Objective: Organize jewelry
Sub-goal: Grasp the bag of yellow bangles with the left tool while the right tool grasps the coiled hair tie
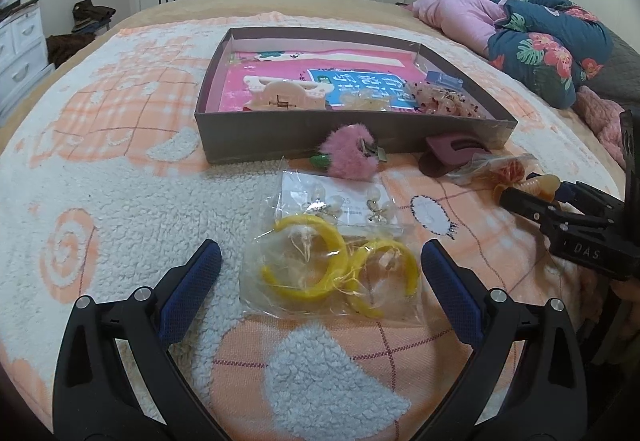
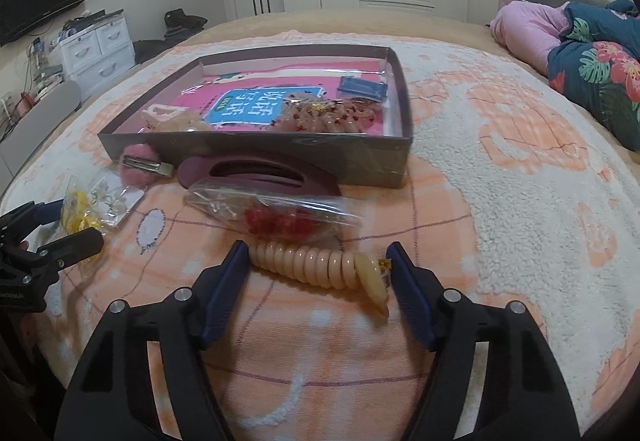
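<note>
Ahead of both grippers, spread wide: fleecy peach-and-white blanket [image 1: 120,209] over the bed. Farther ahead on it, shallow brown box [image 1: 304,139] lined in pink, holding a cream claw clip [image 1: 280,95] and speckled coil hair ties [image 2: 328,117]. Just short of the box's near wall: fluffy pink hair clip [image 1: 348,157] and mauve claw clip [image 2: 264,173], both on the blanket.

Left gripper [image 1: 320,269] released, jaws spread wide, straddling a clear bag of yellow hoop earrings [image 1: 316,273]; blue pads beside the bag's edges, not pressing. Just beyond the hoops, a second clear packet of pearl earrings [image 1: 344,205] on a white card.

Right gripper [image 2: 318,265] partly spread, bracketing a beige spiral hair tie [image 2: 316,265] lying crosswise between the fingertips. Left fingertip touching one end of the coil; at the other end, whether the pad touches cannot be told. Not yet lifted off the blanket. Directly past the fingertips, a clear bag with red pieces [image 2: 280,215].
</note>
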Tool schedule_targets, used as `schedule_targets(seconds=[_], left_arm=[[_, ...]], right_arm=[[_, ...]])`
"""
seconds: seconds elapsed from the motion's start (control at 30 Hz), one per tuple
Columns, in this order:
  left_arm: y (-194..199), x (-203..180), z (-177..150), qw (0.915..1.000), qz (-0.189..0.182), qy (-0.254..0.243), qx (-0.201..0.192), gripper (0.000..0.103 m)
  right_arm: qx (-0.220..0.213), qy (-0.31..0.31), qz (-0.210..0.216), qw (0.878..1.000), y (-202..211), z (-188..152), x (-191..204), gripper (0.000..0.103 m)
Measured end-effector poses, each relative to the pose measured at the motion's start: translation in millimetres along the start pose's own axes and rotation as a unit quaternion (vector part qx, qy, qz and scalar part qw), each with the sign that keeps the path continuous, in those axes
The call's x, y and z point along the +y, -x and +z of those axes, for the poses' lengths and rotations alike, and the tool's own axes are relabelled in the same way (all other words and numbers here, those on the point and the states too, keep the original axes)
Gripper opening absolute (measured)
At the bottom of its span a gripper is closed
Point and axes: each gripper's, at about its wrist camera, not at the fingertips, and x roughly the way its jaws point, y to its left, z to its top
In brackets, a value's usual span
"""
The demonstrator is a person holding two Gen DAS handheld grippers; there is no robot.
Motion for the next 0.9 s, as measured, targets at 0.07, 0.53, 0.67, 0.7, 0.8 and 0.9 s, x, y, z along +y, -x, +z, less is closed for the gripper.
schedule_targets(seconds=[0.07,0.53,0.67,0.7,0.8,0.9], left_arm=[[0.2,0.4,-0.4,1.0000,0.000,-0.001,0.004,0.088],[11.2,4.8,-3.1,0.9998,-0.013,0.006,0.011,0.070],[16.6,8.3,-2.2,0.9998,-0.014,0.015,0.006,0.070],[18.0,9.4,-1.6,0.9997,-0.015,0.017,0.004,0.070],[24.9,14.2,0.8,0.9996,-0.015,0.025,-0.006,0.070],[31.0,22.2,5.5,0.9991,-0.014,0.037,-0.016,0.070]], right_arm=[[0.000,-0.004,-0.003,1.000,1.0,0.0,-3.7,0.066],[-0.007,-0.029,-0.030,0.999,18.2,-1.9,-27.7,0.064],[-0.013,-0.036,-0.040,0.998,23.2,-1.2,-34.1,0.065],[-0.015,-0.037,-0.044,0.998,24.1,-1.1,-35.7,0.064],[-0.022,-0.042,-0.050,0.998,28.4,0.2,-41.0,0.064],[-0.031,-0.043,-0.056,0.997,33.1,2.0,-42.9,0.065]])
